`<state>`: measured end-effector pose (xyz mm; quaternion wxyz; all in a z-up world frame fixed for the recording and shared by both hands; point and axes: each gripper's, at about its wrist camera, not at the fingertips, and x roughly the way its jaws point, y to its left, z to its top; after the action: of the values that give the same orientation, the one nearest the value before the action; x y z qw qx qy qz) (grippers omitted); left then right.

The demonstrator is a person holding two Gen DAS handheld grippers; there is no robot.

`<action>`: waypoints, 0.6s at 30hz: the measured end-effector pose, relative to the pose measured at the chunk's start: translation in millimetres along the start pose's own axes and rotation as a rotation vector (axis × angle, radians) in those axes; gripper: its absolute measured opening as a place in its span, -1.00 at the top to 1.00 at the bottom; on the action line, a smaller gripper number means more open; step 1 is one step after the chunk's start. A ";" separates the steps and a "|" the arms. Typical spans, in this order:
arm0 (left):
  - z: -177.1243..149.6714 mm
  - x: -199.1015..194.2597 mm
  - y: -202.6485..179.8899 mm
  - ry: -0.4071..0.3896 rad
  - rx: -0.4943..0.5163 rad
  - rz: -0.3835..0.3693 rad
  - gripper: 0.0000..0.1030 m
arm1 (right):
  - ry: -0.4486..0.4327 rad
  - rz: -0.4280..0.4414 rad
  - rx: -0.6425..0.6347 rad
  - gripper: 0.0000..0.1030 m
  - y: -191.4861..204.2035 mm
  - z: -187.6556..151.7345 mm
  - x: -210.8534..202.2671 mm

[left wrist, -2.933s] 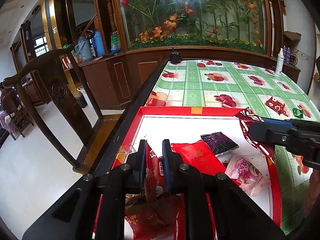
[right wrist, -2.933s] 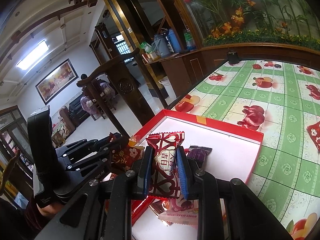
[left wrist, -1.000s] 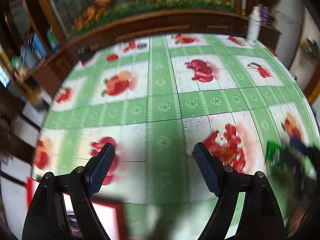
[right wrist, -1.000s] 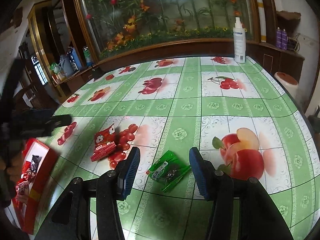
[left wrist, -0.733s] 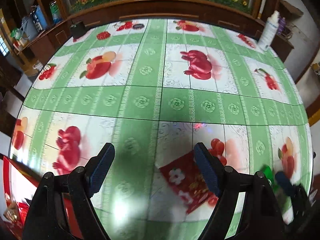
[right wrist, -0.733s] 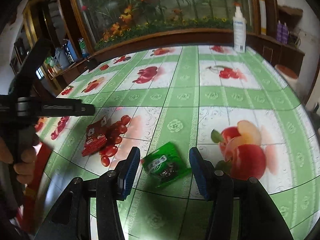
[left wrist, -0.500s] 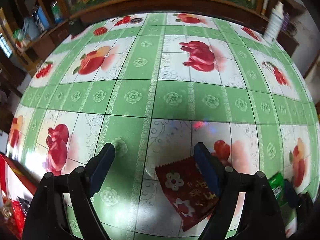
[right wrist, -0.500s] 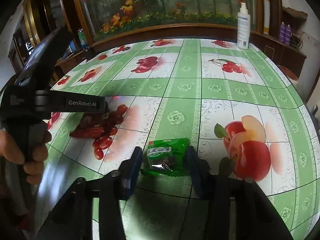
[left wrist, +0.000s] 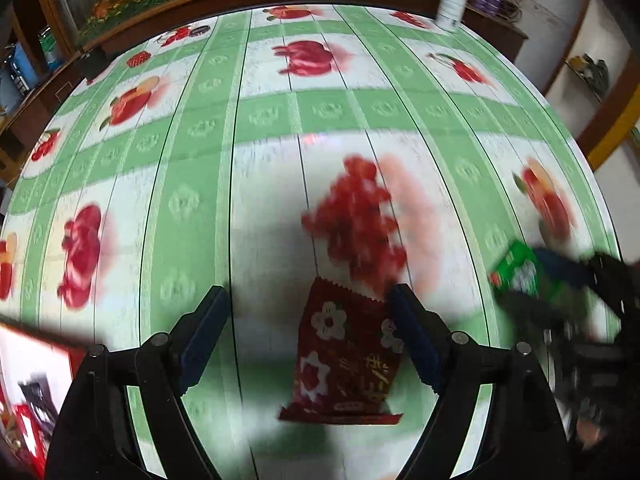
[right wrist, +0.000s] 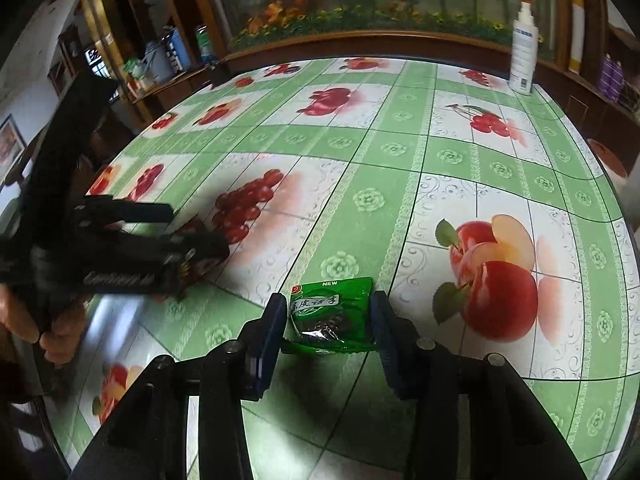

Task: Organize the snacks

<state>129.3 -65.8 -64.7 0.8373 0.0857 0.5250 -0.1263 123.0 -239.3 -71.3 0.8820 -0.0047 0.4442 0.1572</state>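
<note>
Left tool [left wrist: 308, 332] hangs wide open over a red snack packet [left wrist: 344, 356] that lies flat on the tabletop [left wrist: 200, 160], nearer its right pad than its left, neither pad pressing it. Only this view shows the red tray [left wrist: 60, 354] at the near left edge, with dark and red wrappers in it. Right tool [right wrist: 330, 322] is half closed around a green snack packet [right wrist: 330, 312], both pads against its sides, the packet low on the cloth. Its own view alone reads the packet's printing, a hand [right wrist: 40, 328] gripping the left tool's handle, and a white spray bottle [right wrist: 523, 48] at the far edge. From the left view the green packet is a blurred patch at the right.
</note>
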 end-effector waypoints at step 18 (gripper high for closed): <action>-101.8 -59.9 31.4 -0.145 -0.046 -0.100 -0.60 | -0.028 -0.064 -0.147 0.01 35.6 -14.9 1.5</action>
<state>26.5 -0.5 -54.6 0.8676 0.0307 0.4692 -0.1618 102.2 -207.2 -76.8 0.8900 -0.0815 0.4188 0.1610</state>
